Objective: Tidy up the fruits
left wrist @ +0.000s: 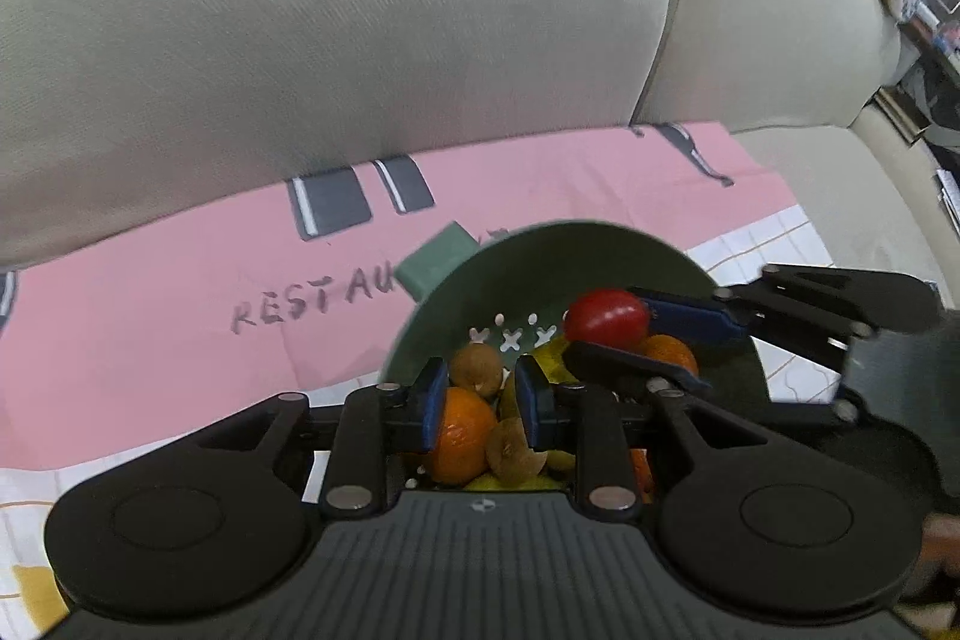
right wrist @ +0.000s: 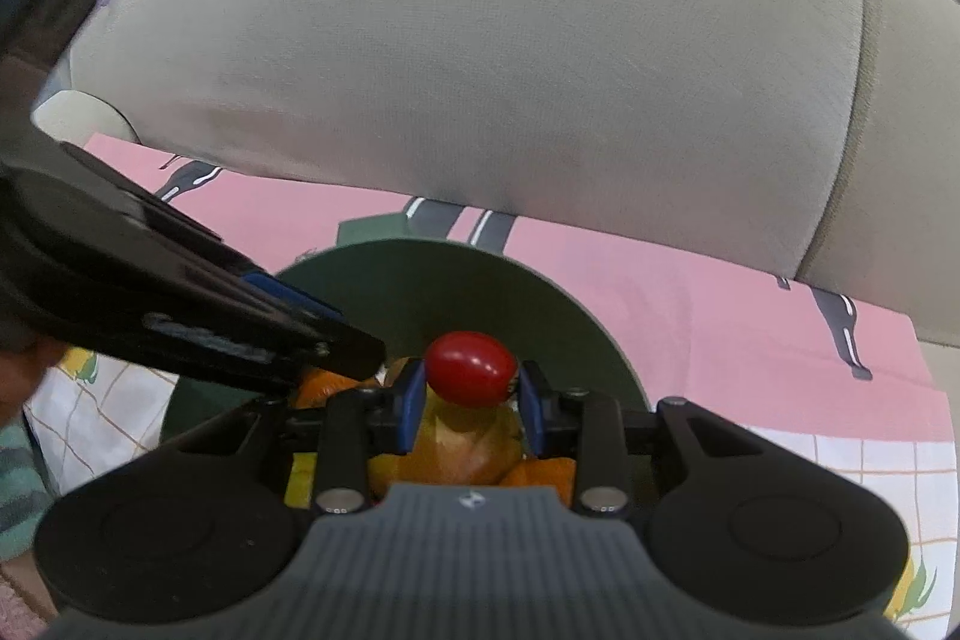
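Left gripper (left wrist: 480,397): fingers narrow, empty, above orange (left wrist: 459,436) and kiwis.
Right gripper (right wrist: 471,400): fingers clamped on red tomato (right wrist: 471,369), over the bowl.
Green bowl (left wrist: 540,250): held the fruits, on pink cloth (left wrist: 180,280) against sofa (left wrist: 300,10).

My left gripper (left wrist: 480,400) points steeply downward, its two blue-padded fingers (left wrist: 433,403) drawn close together with only a narrow gap between them. My right gripper (right wrist: 471,400) also tilts downward, reaching in from the right so its fingers cross just ahead of the left one. Its blue pads (right wrist: 413,409) are closed on a small red fruit (right wrist: 471,369), pinched at the very fingertips.
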Demonstrator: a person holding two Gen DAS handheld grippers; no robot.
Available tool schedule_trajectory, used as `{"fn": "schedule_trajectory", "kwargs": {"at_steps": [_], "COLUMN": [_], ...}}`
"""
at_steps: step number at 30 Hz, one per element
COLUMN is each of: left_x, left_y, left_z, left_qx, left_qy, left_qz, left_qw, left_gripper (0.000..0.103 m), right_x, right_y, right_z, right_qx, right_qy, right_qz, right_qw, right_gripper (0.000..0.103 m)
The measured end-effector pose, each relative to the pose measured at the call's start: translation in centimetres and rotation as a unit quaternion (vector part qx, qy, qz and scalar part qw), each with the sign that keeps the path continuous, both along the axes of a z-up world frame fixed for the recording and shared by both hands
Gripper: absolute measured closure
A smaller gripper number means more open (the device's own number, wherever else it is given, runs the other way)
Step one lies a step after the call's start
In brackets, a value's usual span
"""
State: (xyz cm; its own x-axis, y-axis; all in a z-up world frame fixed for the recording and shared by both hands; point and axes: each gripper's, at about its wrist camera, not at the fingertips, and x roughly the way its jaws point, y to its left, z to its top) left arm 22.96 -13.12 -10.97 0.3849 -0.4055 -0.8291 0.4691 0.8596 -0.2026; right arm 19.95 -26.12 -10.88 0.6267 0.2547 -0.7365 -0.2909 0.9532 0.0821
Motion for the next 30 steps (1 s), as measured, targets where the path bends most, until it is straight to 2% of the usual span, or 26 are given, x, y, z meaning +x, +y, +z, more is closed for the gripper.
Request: {"fn": "schedule_trajectory", "kwargs": {"at_steps": [5, 12, 17, 28, 30], "left_x": [-1.0, -1.8, -2.6, -4.3, -4.8], "left_y": [2.6, 4.9, 5.8, 6.9, 7.2], "left_z": [1.9, 2.9, 2.9, 4.5, 5.1], "left_qx": [-0.009, 0.023, 0.028, 0.011, 0.007], "left_qy": [-0.029, -0.052, -0.054, -0.074, -0.081], "left_qz": [0.022, 0.046, 0.050, 0.059, 0.059], "left_qw": [0.9993, 0.9973, 0.9969, 0.9954, 0.9949], "left_gripper": [0.068, 0.066, 0.063, 0.060, 0.058], "right_x": [0.6, 2.1, 2.8, 3.2, 3.0], "right_y": [0.9, 2.8, 3.5, 4.3, 4.5], "right_z": [0.3, -0.7, -1.4, -2.0, -1.5], "right_qx": [0.005, -0.008, -0.020, -0.051, -0.057], "right_qy": [0.001, 0.017, 0.028, 0.048, 0.046], "right_qz": [0.009, 0.010, 0.009, 0.005, 0.005], "right_qw": [1.000, 1.000, 0.999, 0.998, 0.997], "right_gripper": [0.073, 0.073, 0.072, 0.071, 0.065]}}
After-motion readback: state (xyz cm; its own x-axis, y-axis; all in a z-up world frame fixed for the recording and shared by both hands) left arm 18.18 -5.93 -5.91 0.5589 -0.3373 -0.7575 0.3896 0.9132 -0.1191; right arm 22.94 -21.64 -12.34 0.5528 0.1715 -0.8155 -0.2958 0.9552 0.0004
